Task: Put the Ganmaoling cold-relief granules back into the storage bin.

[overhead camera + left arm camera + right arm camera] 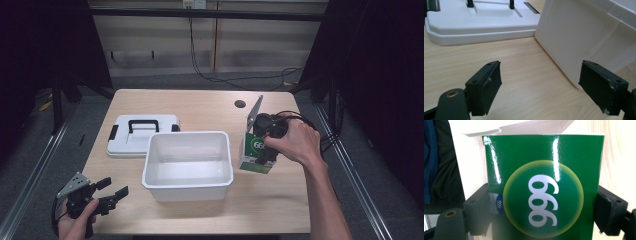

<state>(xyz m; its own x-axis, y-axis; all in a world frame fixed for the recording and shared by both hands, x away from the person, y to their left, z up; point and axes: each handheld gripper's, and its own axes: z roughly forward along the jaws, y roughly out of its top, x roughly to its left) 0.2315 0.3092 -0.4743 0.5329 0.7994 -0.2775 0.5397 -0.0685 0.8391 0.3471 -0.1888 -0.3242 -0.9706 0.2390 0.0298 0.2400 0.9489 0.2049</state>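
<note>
In the high view, the right gripper [262, 145] pinches the green box [256, 150] at centre right, beside the white tub [187, 165]; the left gripper [111, 191], lower left, is spread. The left gripper view shows its jaws apart over the table [524, 75]. In the right gripper view, both jaws press the box's sides.

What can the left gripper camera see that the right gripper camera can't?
The left gripper view alone shows the white lid with black handle posts, lying flat beside the white bin's wall, and the left hand-held gripper open over bare wood.

The right gripper view alone shows the green box printed with white numerals, its flap up, between the right hand-held gripper jaws, which press its sides.

Both show the wooden table.
</note>
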